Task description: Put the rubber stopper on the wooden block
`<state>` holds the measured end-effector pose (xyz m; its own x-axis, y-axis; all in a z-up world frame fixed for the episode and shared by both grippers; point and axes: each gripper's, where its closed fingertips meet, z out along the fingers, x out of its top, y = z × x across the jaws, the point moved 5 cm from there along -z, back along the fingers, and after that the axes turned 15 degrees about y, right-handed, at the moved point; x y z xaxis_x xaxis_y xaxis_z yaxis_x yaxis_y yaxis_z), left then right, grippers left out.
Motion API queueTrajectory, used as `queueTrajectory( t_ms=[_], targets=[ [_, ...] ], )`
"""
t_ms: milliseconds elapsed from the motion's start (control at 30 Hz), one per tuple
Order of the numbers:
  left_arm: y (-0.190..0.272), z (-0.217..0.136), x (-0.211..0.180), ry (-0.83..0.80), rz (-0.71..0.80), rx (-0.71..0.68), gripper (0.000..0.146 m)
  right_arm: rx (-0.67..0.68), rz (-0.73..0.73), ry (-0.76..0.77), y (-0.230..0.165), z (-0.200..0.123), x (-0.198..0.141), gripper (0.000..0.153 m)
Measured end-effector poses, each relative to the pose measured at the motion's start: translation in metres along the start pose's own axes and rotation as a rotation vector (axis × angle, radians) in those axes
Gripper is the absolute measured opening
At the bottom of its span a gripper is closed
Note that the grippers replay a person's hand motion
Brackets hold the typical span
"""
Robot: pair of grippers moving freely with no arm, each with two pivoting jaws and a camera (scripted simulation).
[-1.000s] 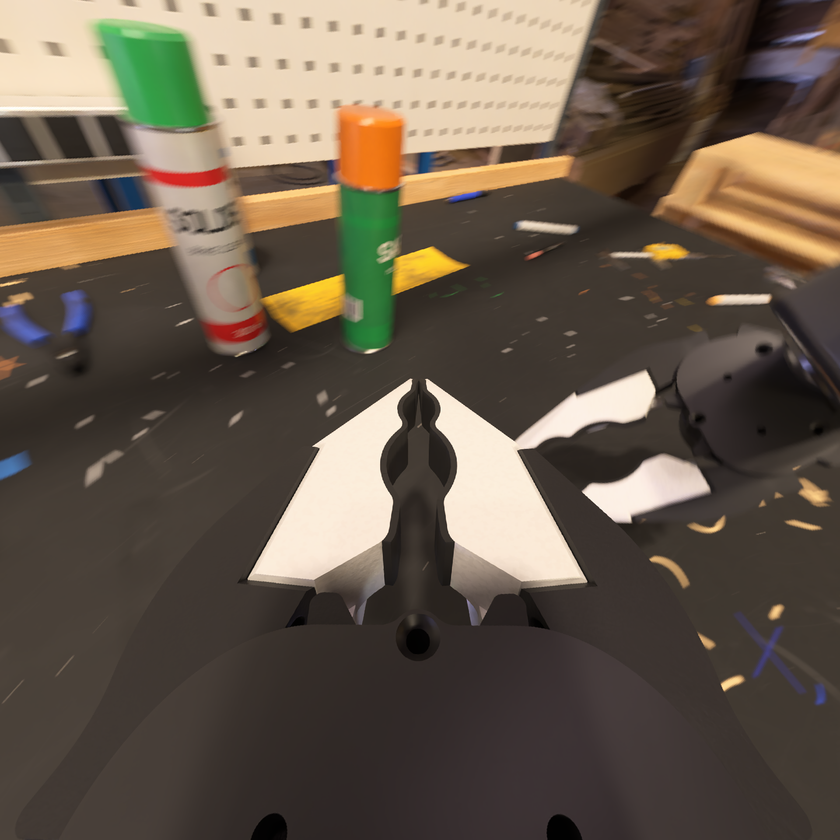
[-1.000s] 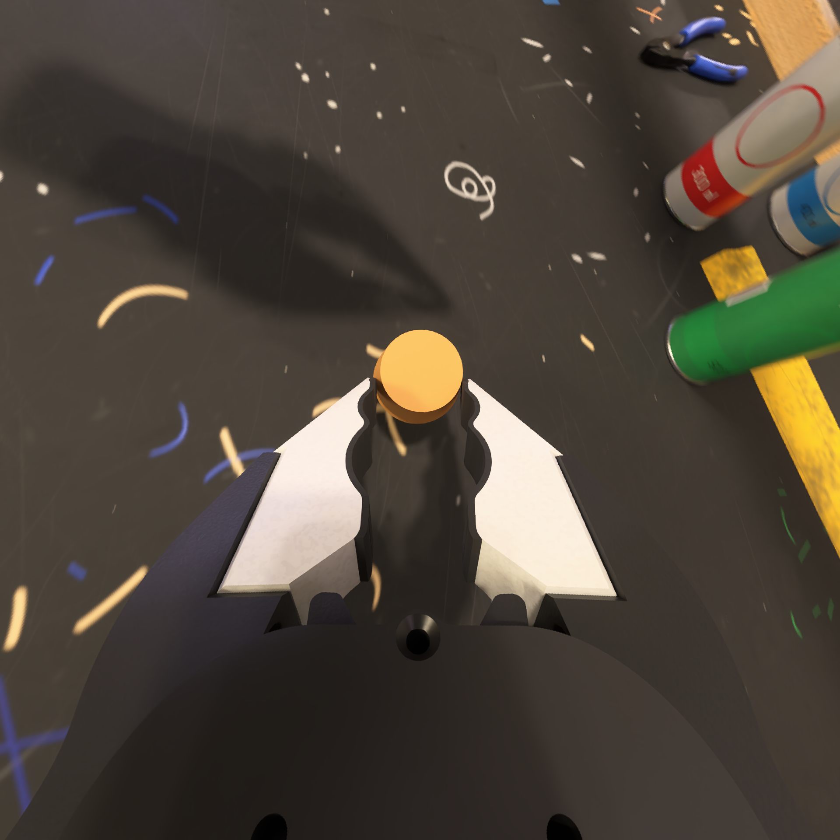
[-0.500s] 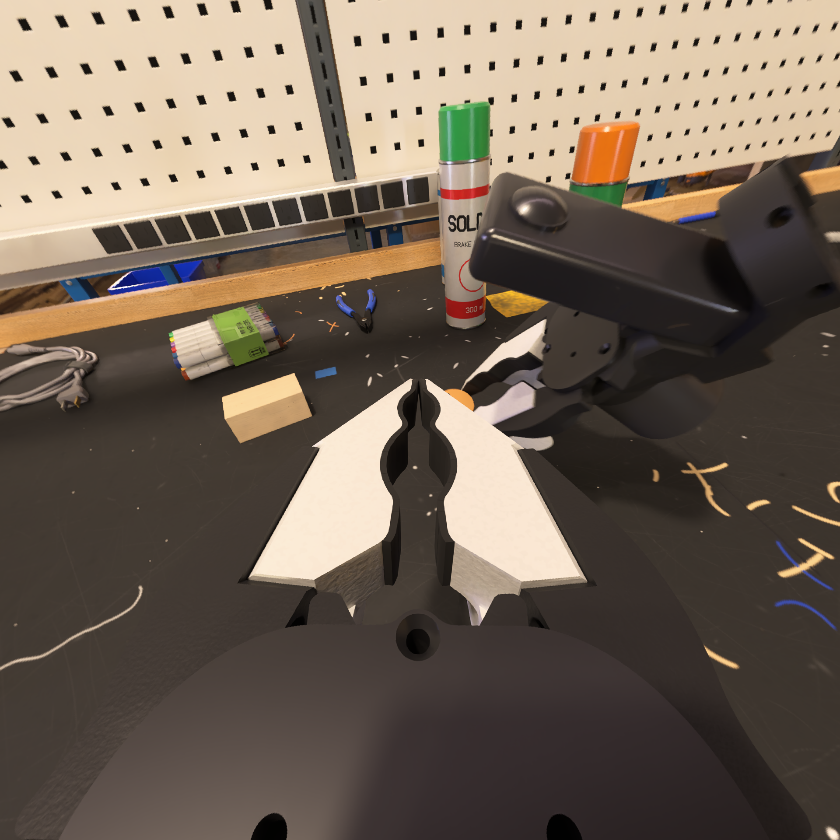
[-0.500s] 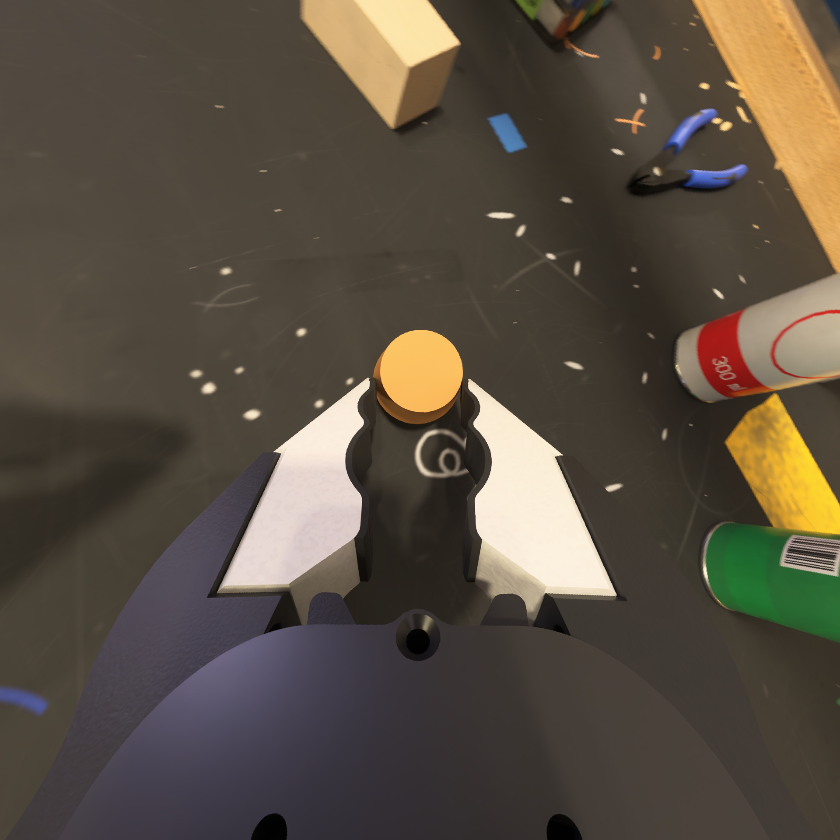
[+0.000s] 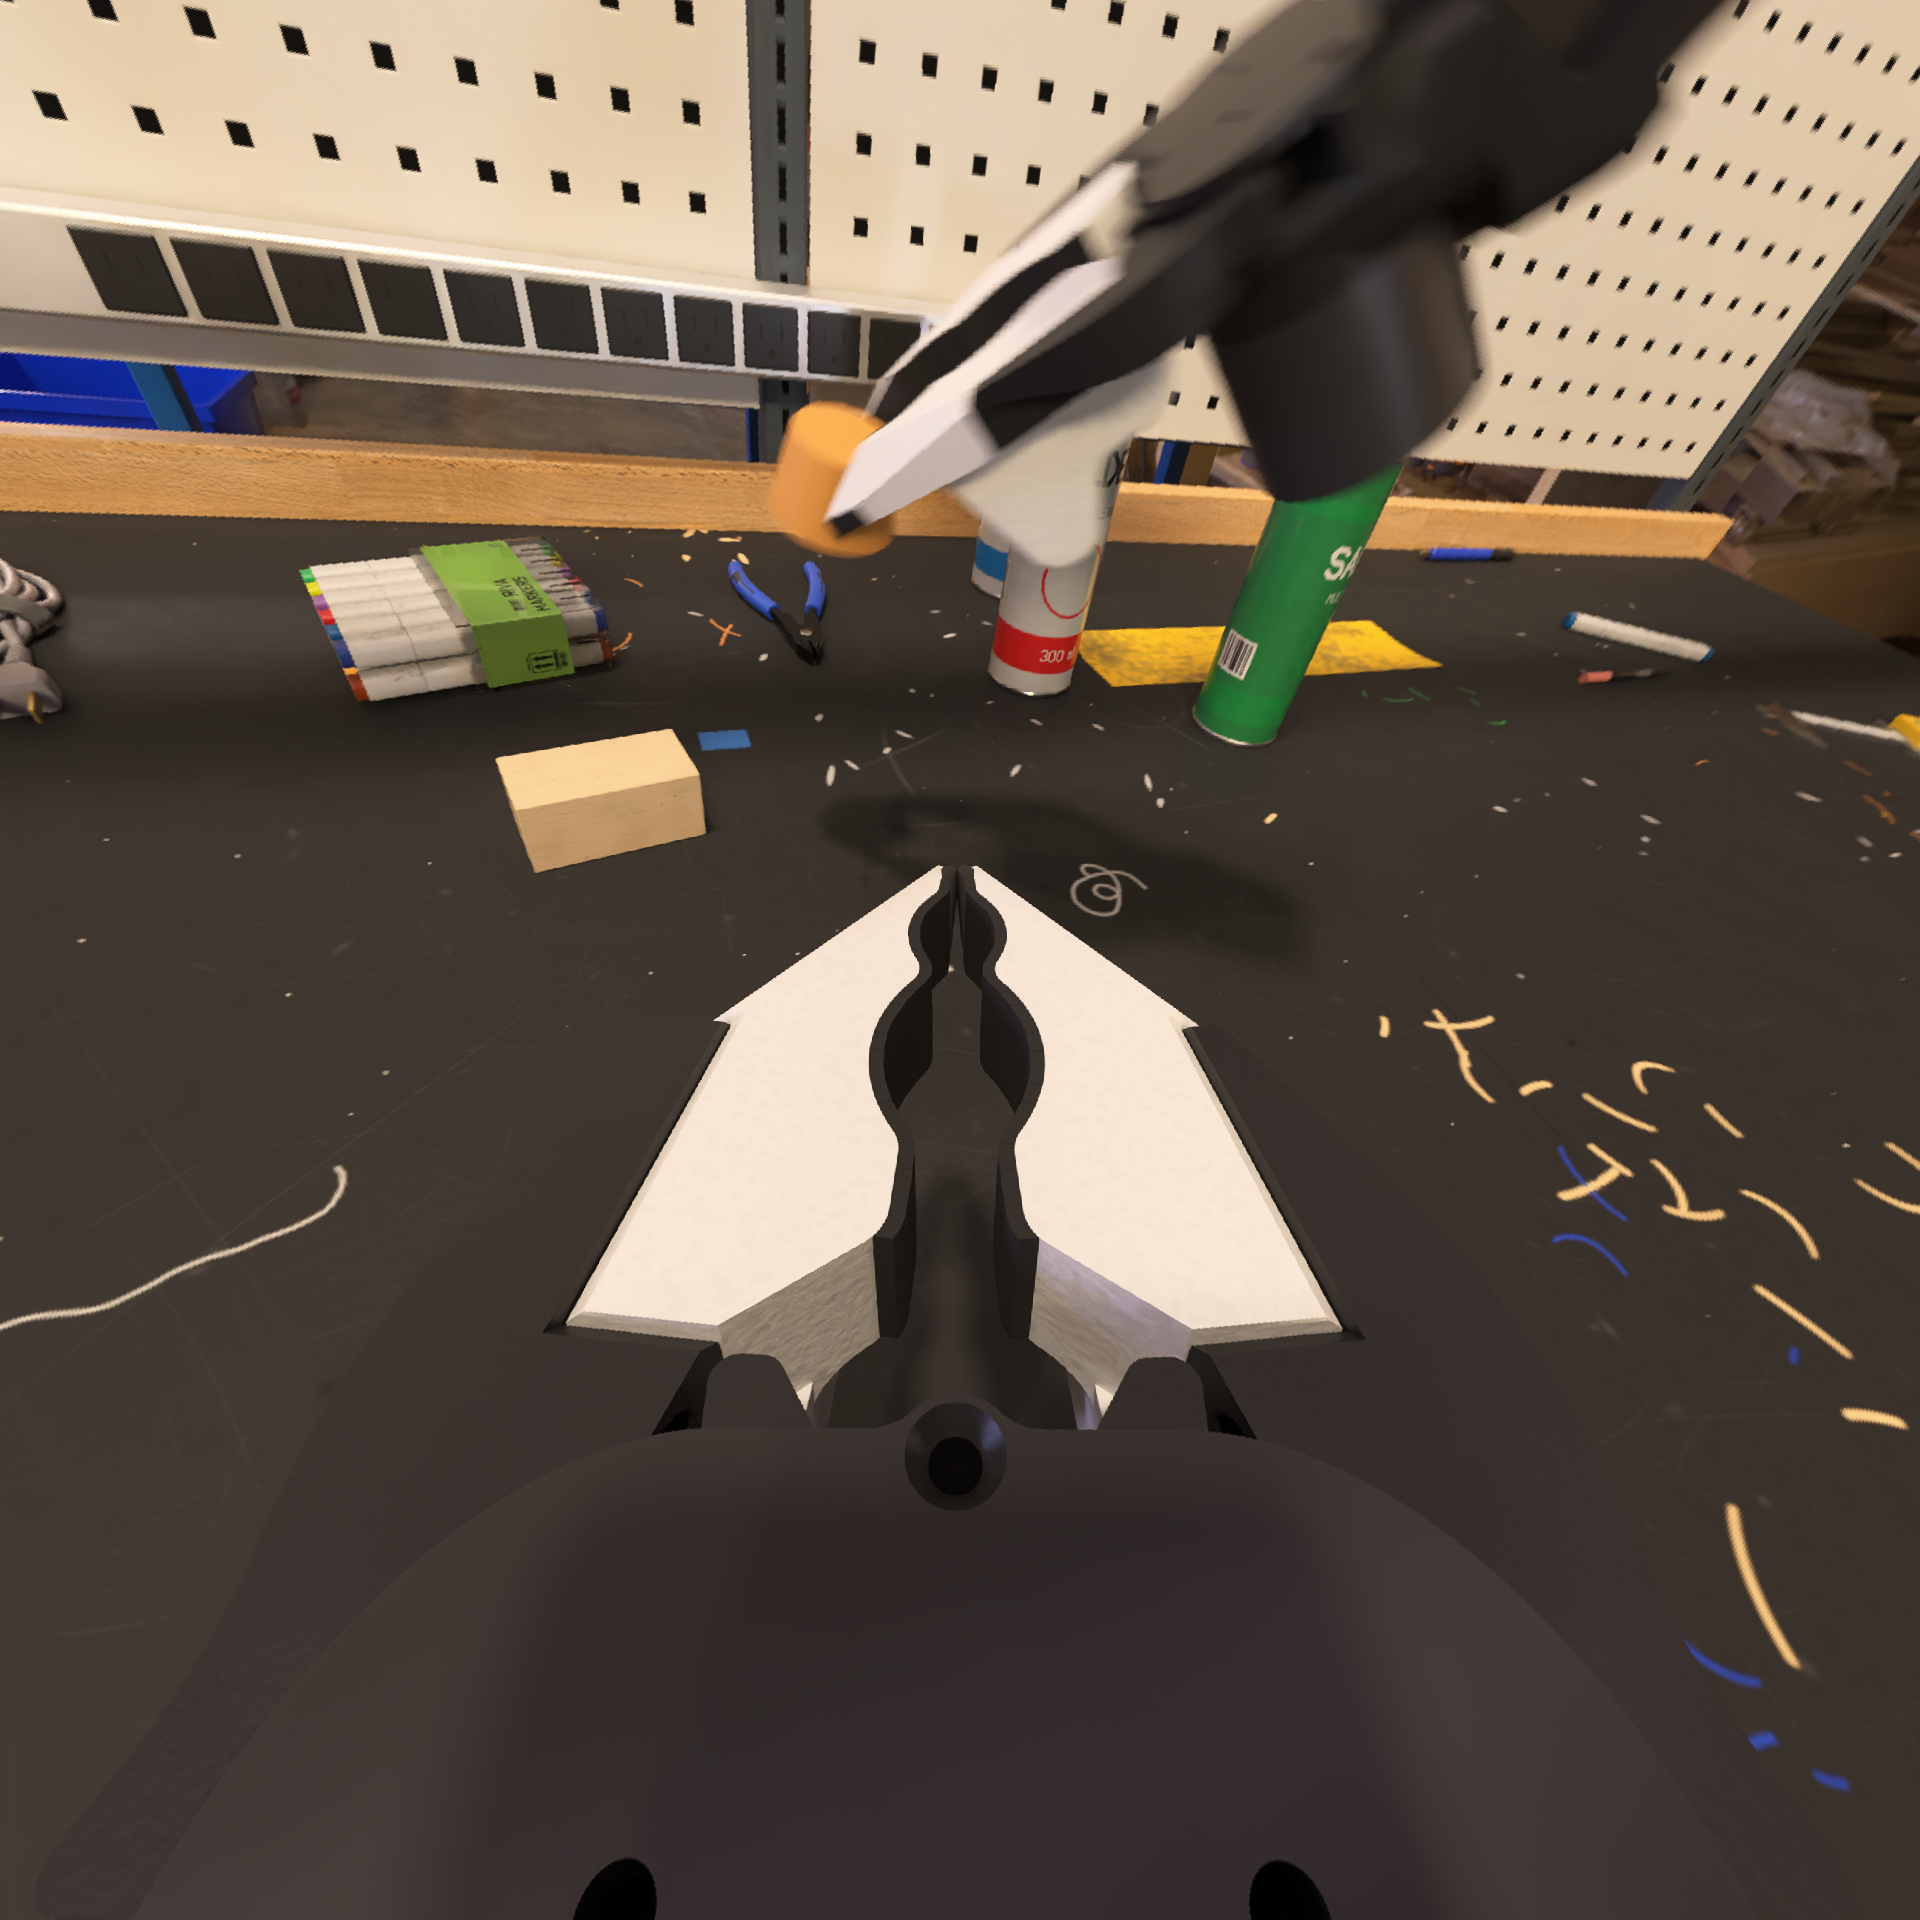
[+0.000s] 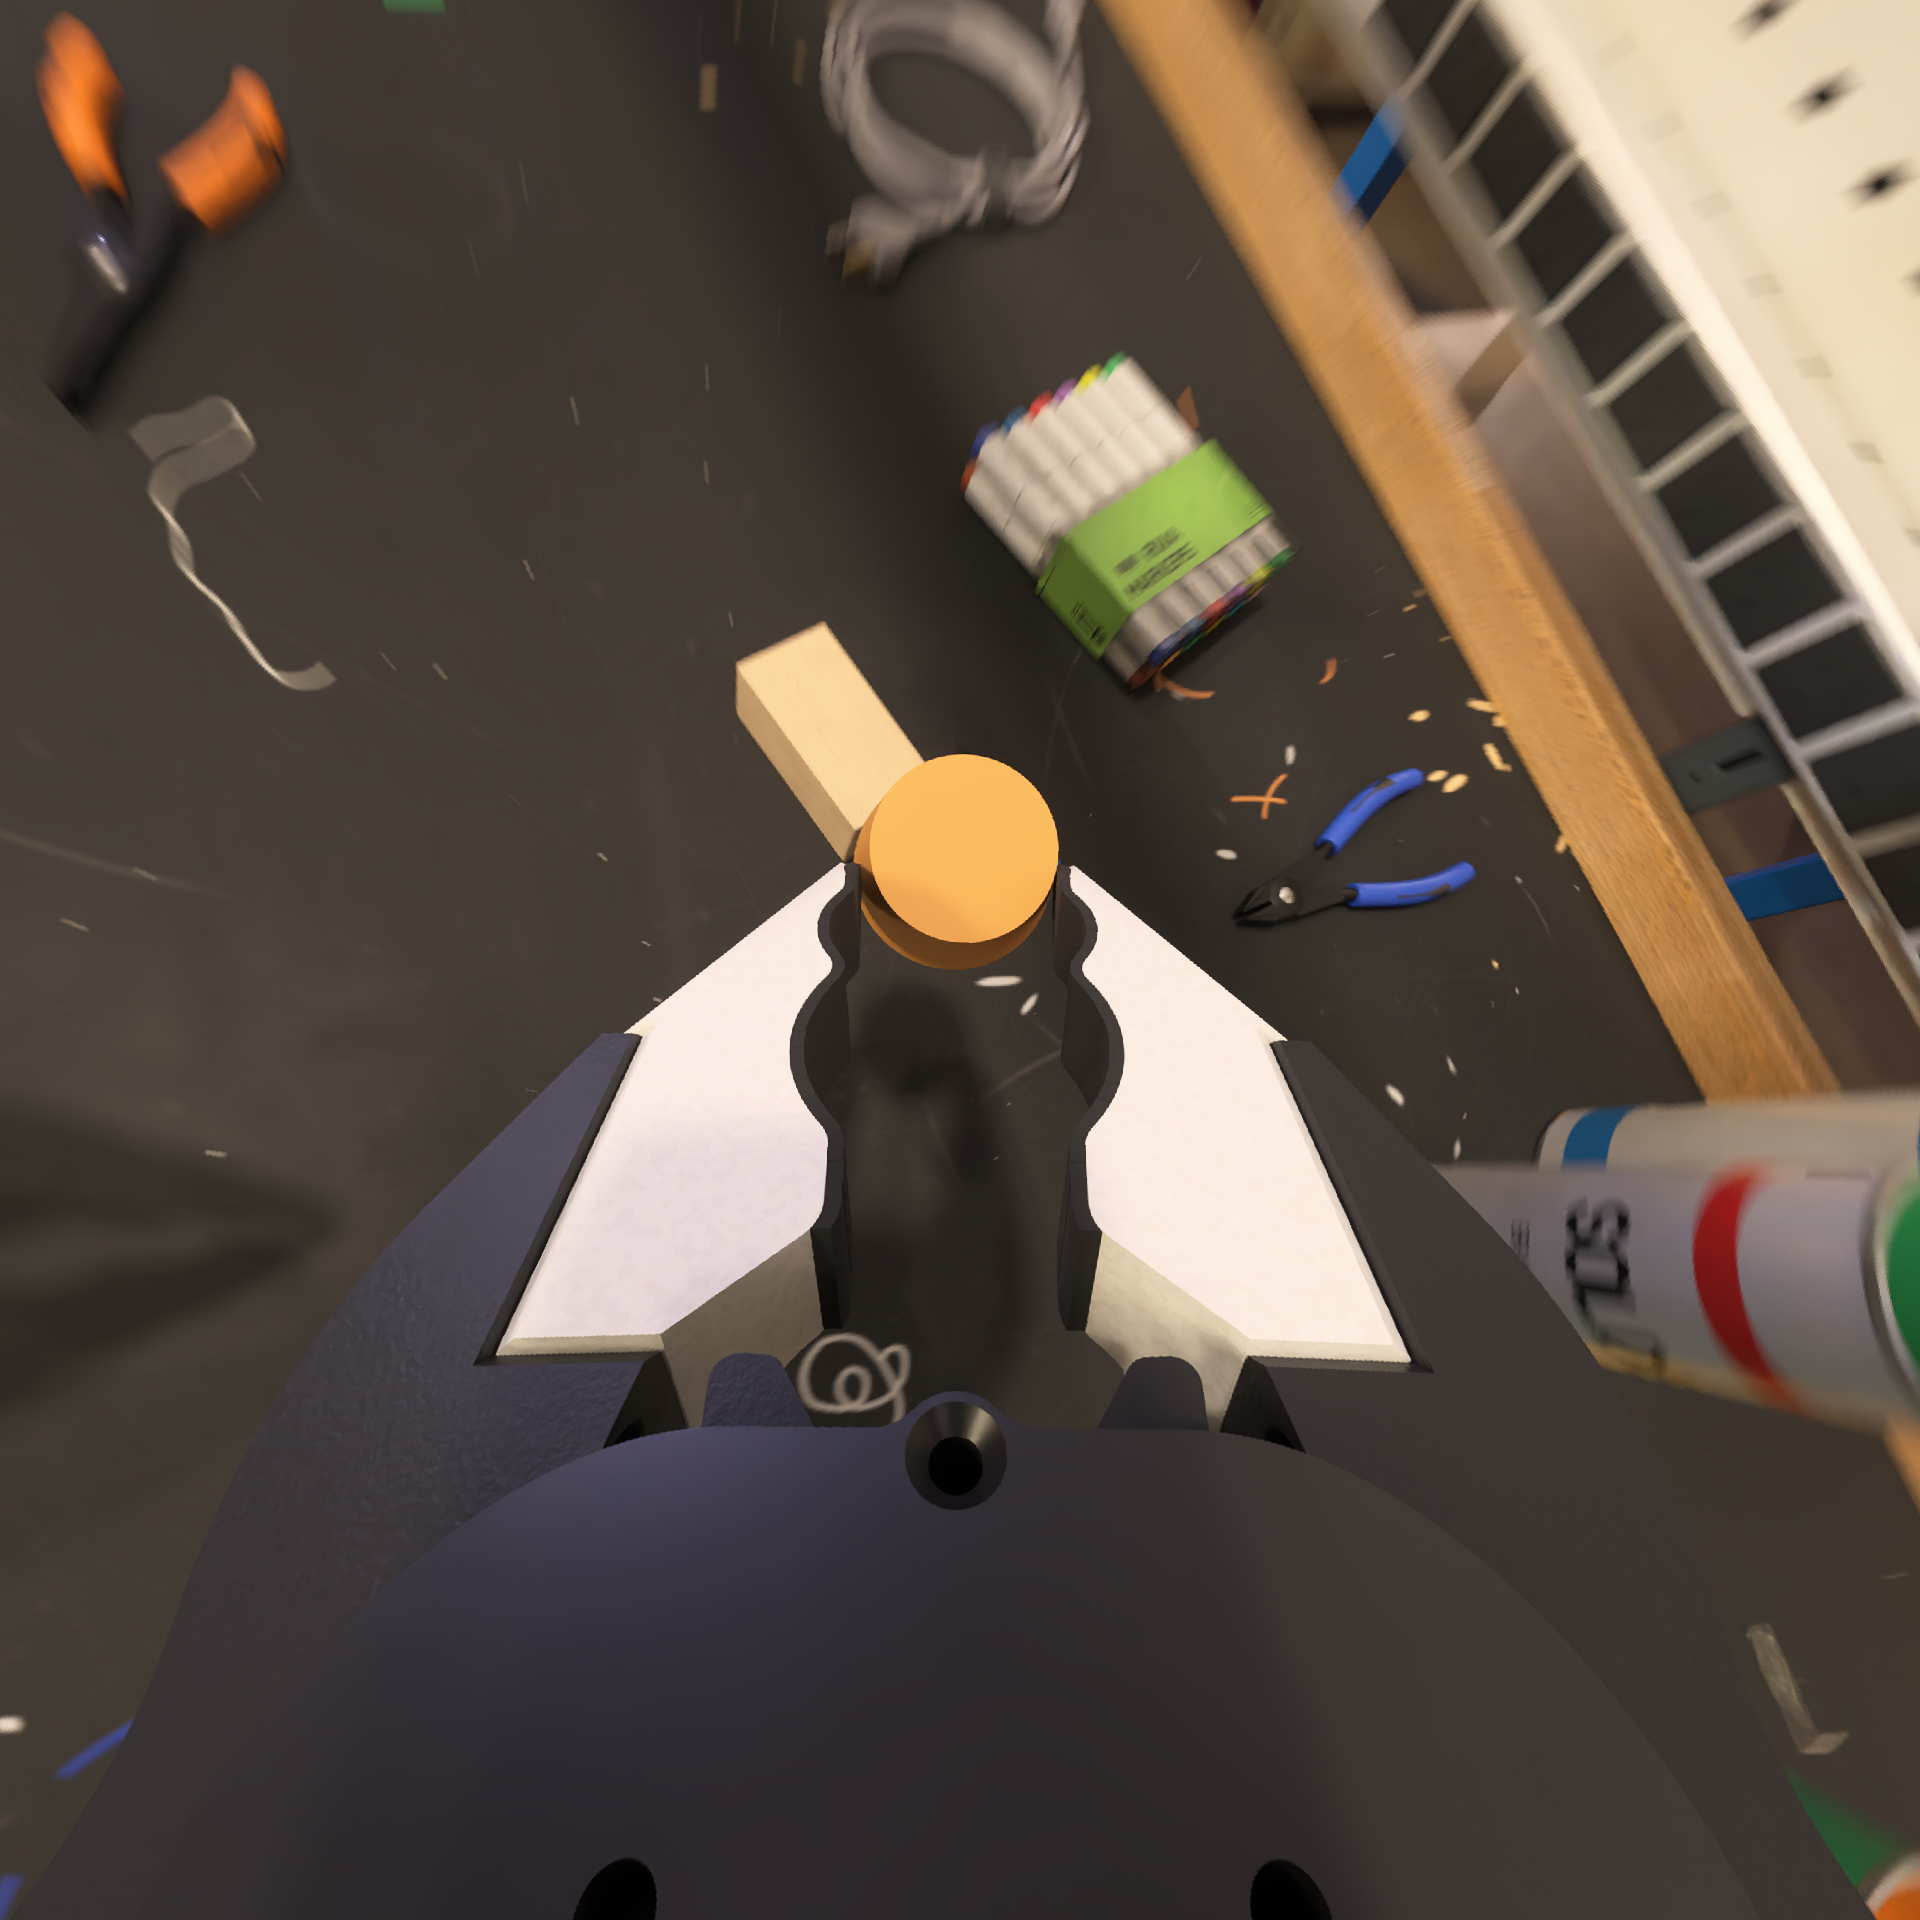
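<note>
My right gripper (image 6: 956,883) is shut on the orange rubber stopper (image 6: 961,847) and holds it high above the dark bench. The pale wooden block (image 6: 816,727) lies just beyond the stopper, partly hidden behind it. In the left wrist view the same stopper (image 5: 826,478) hangs in the air in the right gripper (image 5: 862,499), up and to the right of the wooden block (image 5: 603,795). My left gripper (image 5: 958,878) is shut and empty, low over the bench, to the right of the block and nearer.
A bundle of markers with a green band (image 5: 457,618) and blue pliers (image 5: 784,613) lie behind the block. Spray cans (image 5: 1039,623) (image 5: 1283,613) stand at the right. A grey cable (image 6: 951,114) and orange-handled pliers (image 6: 156,177) lie farther off. A wooden rail (image 5: 364,478) edges the bench.
My right gripper has lifted and carried the stopper toward the wooden block, which now shows just past it. My left gripper stays shut; its view has pulled back and tilted.
</note>
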<state>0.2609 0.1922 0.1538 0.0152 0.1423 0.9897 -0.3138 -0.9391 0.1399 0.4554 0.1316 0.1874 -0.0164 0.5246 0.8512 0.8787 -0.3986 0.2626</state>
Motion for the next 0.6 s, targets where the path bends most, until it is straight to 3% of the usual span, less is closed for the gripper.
queueTrajectory(
  t_ms=[133,300,400,533,600],
  targets=[
    [-0.006,0.000,-0.004,-0.032,0.021,-0.011,0.000,0.085,-0.112,-0.202,-0.005,0.068,-0.006,0.037],
    [-0.020,-0.003,-0.007,0.002,-0.042,0.003,0.000,0.128,-0.301,-0.316,-0.005,0.116,-0.018,0.037],
    [-0.024,-0.001,-0.011,0.018,-0.093,-0.005,0.000,0.200,-0.339,-0.419,-0.005,0.132,-0.033,0.038],
    [-0.020,0.003,-0.014,0.003,-0.105,-0.048,0.000,0.291,-0.516,-0.444,-0.007,0.138,-0.033,0.052],
    [-0.018,0.004,-0.014,-0.004,-0.088,-0.053,0.000,0.265,-0.527,-0.442,-0.005,0.137,-0.033,0.042]
  ],
)
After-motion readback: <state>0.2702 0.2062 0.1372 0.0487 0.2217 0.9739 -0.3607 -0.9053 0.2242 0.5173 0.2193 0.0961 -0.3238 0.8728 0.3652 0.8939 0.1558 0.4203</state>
